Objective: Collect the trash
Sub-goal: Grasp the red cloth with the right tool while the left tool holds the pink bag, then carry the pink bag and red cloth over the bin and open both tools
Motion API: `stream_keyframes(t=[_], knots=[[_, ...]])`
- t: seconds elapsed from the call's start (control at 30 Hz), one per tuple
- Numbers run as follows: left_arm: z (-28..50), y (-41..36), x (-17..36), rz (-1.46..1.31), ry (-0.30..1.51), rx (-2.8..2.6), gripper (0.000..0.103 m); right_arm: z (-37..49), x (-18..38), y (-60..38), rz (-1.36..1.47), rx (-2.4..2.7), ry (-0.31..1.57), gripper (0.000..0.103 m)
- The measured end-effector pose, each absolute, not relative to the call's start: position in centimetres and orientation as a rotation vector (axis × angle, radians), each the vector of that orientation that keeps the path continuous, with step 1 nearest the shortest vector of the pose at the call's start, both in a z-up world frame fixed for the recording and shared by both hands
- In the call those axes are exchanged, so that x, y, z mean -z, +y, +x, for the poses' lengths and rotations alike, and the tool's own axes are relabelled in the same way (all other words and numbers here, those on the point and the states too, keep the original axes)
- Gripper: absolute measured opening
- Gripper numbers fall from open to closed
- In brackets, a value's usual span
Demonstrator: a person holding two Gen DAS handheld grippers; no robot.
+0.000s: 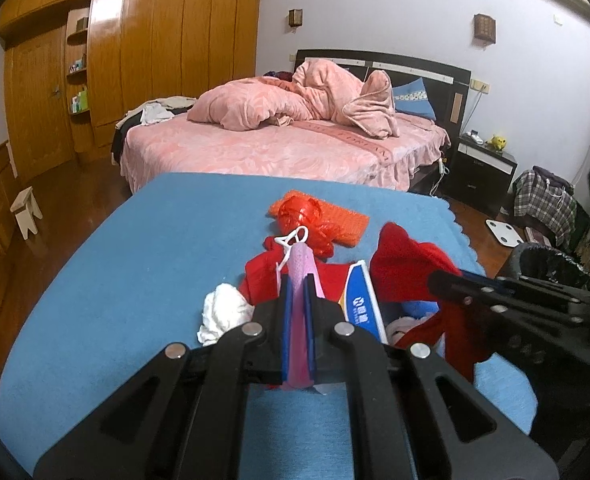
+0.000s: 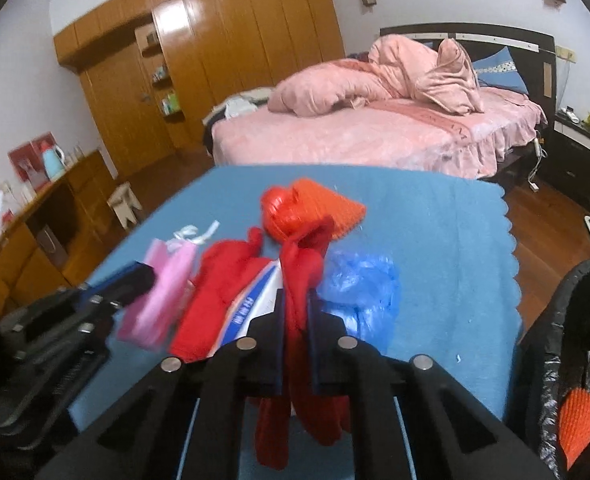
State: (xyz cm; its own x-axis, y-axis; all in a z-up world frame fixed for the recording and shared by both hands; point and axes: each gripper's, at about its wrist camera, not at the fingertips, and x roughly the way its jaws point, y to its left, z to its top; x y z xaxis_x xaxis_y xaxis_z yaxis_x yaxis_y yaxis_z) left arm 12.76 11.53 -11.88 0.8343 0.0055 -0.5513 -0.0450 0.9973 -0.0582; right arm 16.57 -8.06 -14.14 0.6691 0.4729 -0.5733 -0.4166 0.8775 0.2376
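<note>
Two grippers clench limp trash: left [image 1: 298, 280] a pink mask [image 1: 301, 268], right [image 2: 297, 300] a red bag [image 2: 301, 276].

Light: even indoor light, moderately bright, source unseen.
Glare: white sheen on the wardrobe [image 2: 199, 32] doors, far left.
Shadows: soft and faint under clutter on the blue cloth [image 1: 135, 248].
Blur: right wrist view smeared overall, worst near left; left wrist view crisp.
Distortion: strong fisheye bending, walls curve.
Edges: black vignette in corners.
</note>
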Motion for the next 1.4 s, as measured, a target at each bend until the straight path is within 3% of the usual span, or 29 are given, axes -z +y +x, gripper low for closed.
stream_keyframes(t=[0.6,1.4], knots=[[11.6,6.3,7.2,-0.060,0.488,0.105,0.005,13.1,7.0,-15.4,0.177,-0.421,0.489,0.009],[14.1,-12.8,6.8,0.012,0.466,0.480,0.005,10.0,9.2,-34.7,0.249,0.003,0.471,0.009]])
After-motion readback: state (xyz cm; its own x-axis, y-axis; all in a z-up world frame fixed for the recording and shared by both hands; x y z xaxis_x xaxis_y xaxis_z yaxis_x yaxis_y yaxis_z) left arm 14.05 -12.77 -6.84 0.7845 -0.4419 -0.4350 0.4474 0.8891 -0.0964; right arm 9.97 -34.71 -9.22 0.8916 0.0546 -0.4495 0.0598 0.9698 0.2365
